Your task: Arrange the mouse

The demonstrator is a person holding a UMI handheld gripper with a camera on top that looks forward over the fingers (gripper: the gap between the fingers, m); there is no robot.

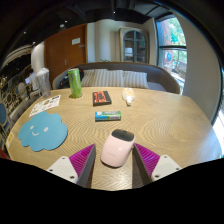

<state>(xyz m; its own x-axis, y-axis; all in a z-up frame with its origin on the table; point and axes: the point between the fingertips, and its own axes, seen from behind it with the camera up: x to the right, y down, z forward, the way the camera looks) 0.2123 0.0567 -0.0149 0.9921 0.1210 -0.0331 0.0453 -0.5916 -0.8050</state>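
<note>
A pale pink computer mouse (117, 148) with a dark top end lies on the round wooden table (165, 122). It stands between my two fingers (148, 157), with a narrow gap at each side. My gripper (115, 160) is open around it. The magenta pads face the mouse's sides. A light blue cloud-shaped mouse mat (42, 129) lies on the table to the left, beyond my left finger.
Beyond the mouse lie a small green-blue box (107, 116), a dark red-and-black box (101, 97) and a small white object (128, 98). A green cylinder (75, 82) and a printed paper (44, 104) stand at the far left. A bench lies behind the table.
</note>
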